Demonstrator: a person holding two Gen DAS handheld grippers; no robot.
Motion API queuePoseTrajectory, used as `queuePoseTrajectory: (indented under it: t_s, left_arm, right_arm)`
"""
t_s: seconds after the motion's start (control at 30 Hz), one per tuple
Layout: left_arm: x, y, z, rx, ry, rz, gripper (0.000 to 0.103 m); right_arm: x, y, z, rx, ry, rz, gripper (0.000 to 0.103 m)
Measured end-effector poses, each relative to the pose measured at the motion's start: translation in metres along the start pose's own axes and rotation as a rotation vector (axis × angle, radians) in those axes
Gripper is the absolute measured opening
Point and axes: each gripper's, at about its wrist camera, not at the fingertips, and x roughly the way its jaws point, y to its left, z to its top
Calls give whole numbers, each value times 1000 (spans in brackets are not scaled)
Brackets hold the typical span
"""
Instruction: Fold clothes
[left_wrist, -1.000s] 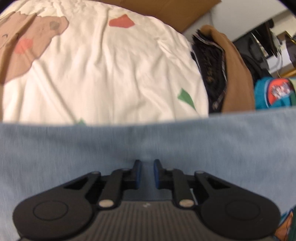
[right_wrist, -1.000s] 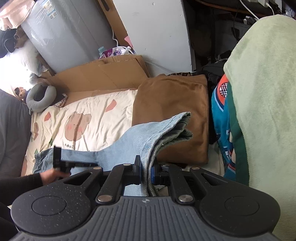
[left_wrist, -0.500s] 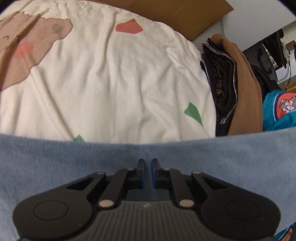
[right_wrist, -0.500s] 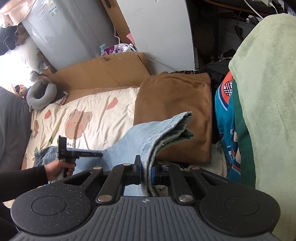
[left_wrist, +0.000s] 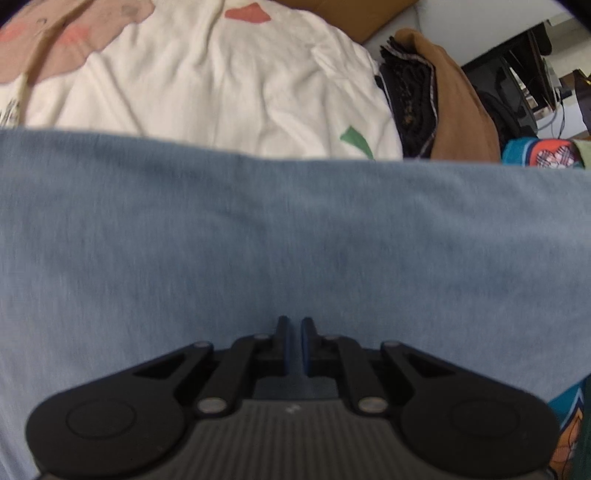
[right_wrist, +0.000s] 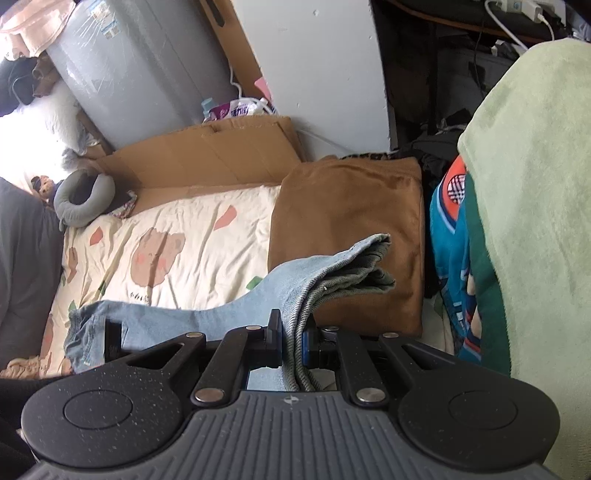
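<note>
Only the right view shows the right gripper pinching the jeans; the left gripper jaws nearly touch, over denim, above the bed.

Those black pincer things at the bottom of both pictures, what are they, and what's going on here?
They are hand-held grippers, one in each of a person's hands, each with a camera looking along its two fingers. The left gripper looks across pale blue jeans to a cream patterned bedsheet; its fingers are nearly closed, whether on the denim is unclear. The right gripper is clamped on the jeans' folded leg ends, lifting them above the bedsheet. A folded brown garment lies behind, a green blanket to the right.
</note>
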Motion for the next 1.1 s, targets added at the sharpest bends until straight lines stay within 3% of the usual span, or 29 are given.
queuePoseTrajectory:
  t_s: [0.33, 0.57, 0.7, 0.9, 0.97, 1.03, 1.1]
  left_arm:
    - [-14, -7, -47, -26, 46, 9, 6]
    - [-16, -16, -82, -36, 137, 31, 6]
    - [-30, -19, -86, -30, 170, 36, 6]
    - [-81, -22, -74, -37, 127, 39, 27]
    - [-104, -19, -68, -21, 109, 63, 54]
    - [-127, -11, -65, -4, 93, 105, 73]
    - [-152, -4, -56, -19, 54, 140, 76]
  right_arm:
    - [-7, 7, 1, -1, -39, 7, 8]
    - [-10, 15, 1, -4, -55, 18, 8]
    - [-16, 21, 8, 4, -66, 48, 8]
    - [-29, 48, 25, -35, -65, 103, 8]
    - [-33, 62, 31, -52, -61, 124, 8]
    - [-35, 78, 37, -69, -42, 136, 8]
    - [-35, 95, 42, -94, -34, 152, 8]
